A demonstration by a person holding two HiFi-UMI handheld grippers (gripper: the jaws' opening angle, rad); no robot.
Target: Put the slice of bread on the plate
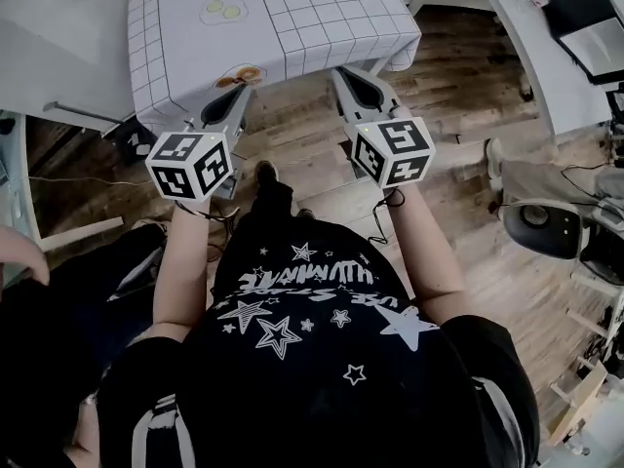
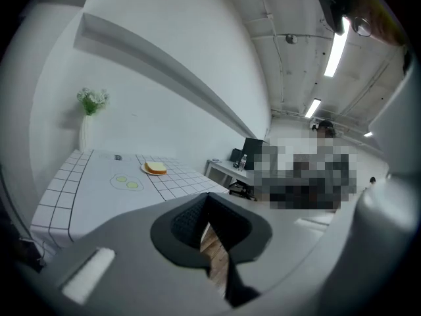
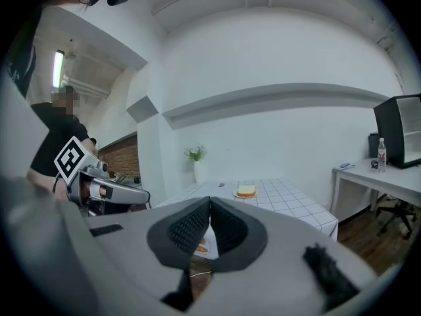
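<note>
In front of the person's chest, short of the table's near edge, the left gripper [image 1: 237, 91] was clenched on nothing, its ridged pads meeting at the tips with only floorboards showing through the gap below them. The right gripper [image 1: 348, 76] beside it was likewise shut tight and empty, and both pointed toward the table [image 1: 322, 27] with its grid-patterned cloth. The slice of bread [image 2: 156, 168] lay well apart from both claws, at the far side of the cloth, and it appeared to sit squarely on the small plate [image 2: 146, 172]. Nearer on the cloth were two pale green rounds [image 1: 224, 11], whether printed or real could not be told, and a vase of flowers [image 2: 87, 114] stood at the back corner. Judged from this, the placing looked done and neither claw was working on anything. Any further move would call only for checking that the bread rested flat inside the rim, which would mean reaching across the whole cloth and opening a claw first.
</note>
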